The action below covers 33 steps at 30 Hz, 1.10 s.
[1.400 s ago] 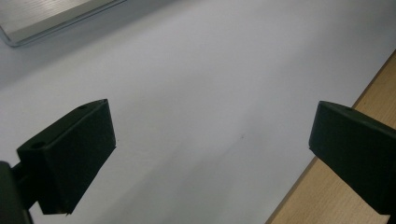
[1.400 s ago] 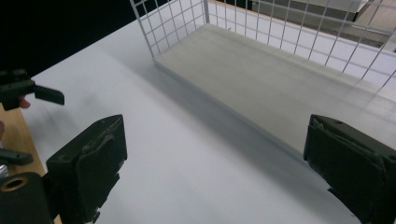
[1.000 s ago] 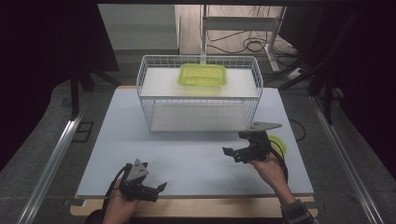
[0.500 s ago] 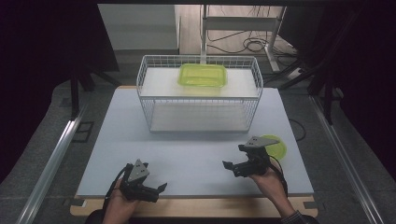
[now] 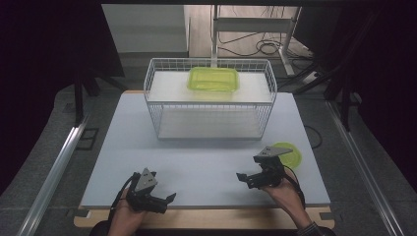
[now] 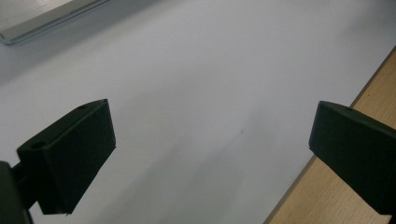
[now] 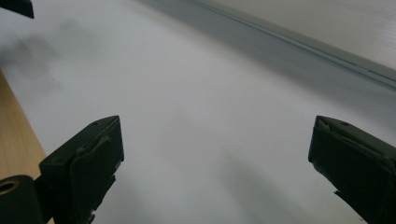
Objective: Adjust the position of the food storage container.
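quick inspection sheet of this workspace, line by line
surface: white board on a wooden table top, bare between the two tools
job's things: round green lid flat on the board near its right edge, just beyond the right tool; green container on the upper shelf of the wire basket at the far end
clutter: nothing seen
grippers: right tool open and empty, low over the board; left tool open and empty at the board's near edge
cables: a black cable trails from each tool; loose cables on the floor behind the basket
surroundings: metal rail left of the table, dark screens at both sides
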{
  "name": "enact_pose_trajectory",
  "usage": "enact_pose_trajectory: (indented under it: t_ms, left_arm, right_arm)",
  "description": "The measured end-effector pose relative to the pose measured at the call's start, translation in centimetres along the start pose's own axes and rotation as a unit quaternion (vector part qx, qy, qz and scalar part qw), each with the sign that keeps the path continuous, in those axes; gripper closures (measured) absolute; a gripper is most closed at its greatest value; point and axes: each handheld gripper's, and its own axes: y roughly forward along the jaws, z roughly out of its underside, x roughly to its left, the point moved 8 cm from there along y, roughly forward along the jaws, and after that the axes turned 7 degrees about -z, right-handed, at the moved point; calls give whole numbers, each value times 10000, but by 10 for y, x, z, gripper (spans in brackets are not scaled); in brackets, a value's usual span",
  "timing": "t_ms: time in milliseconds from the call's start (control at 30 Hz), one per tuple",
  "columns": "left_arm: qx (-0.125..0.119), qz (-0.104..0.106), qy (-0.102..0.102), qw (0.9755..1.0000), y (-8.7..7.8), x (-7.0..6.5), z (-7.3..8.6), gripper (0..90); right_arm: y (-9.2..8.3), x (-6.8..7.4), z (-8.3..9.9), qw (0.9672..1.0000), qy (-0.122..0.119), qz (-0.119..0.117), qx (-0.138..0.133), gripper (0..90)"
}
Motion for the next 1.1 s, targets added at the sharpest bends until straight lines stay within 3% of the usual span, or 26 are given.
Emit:
enact_pose_trajectory:
  t_ms: [100, 233, 300, 467, 767, 1100]
  left_arm:
    - [3, 6, 2, 10000, 0, 0, 0, 3]
    - [13, 6, 16, 10000, 0, 0, 0, 3]
    - [17, 7, 19, 10000, 1, 0, 0, 3]
    - [30, 10, 19, 10000, 1, -1, 0, 3]
    - [50, 3, 45, 10000, 1, -1, 1, 3]
    - [94, -13, 42, 9999, 3, -1, 2, 3]
  right_arm:
    - [-3, -1, -2, 9999, 83, 89, 32, 73]
    - [-12, -6, -5, 9995, 277, 168, -30, 260]
    - [-19, -12, -8, 9991, 261, 323, -84, 345]
    - [-37, -32, -11, 9973, 344, 616, -202, 574]
    - [-66, -73, -3, 9915, 538, 1174, -154, 885]
    - [-104, -119, 11, 9784, 909, 1824, -349, 894]
